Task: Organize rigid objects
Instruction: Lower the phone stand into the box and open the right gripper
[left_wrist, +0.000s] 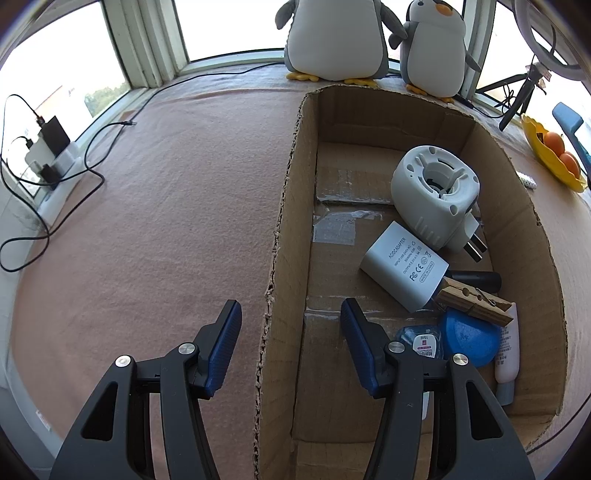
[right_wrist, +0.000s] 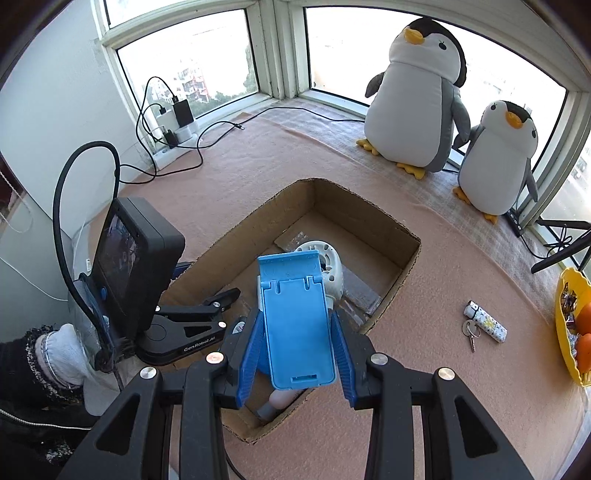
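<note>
Right wrist view, lower centre: our right hand-held gripper (right_wrist: 298, 350) pinches a blue phone stand (right_wrist: 295, 317) by its two long edges, the stand upright between the pads and hanging over the near part of the box (right_wrist: 402, 258). We judge the stand light, stiff, smooth plastic; its hinged flap could swing, so the flat side edges are the sound place to grip. At left of the frame the left hand-held gripper (right_wrist: 207, 310) reaches to the box's left wall, a gloved hand (right_wrist: 62, 350) behind it.

Left wrist view, bottom: the left hand-held gripper (left_wrist: 291, 343) straddles the box wall (left_wrist: 280, 258), one finger outside, one inside. Whether the pads press the cardboard we cannot tell from the picture; they stand at their narrowest. Inside the box, near to far, lie a blue disc (left_wrist: 467, 339), a white tube (left_wrist: 508, 347), a clothespin (left_wrist: 472, 301), a white adapter (left_wrist: 404, 266) and a white plug-in unit (left_wrist: 436, 192).

Farther right in the right wrist view, on the pink worktop (right_wrist: 443, 387), a lighter (right_wrist: 485, 321) and keys (right_wrist: 471, 332) wait outside the box; both look rigid and small.
</note>
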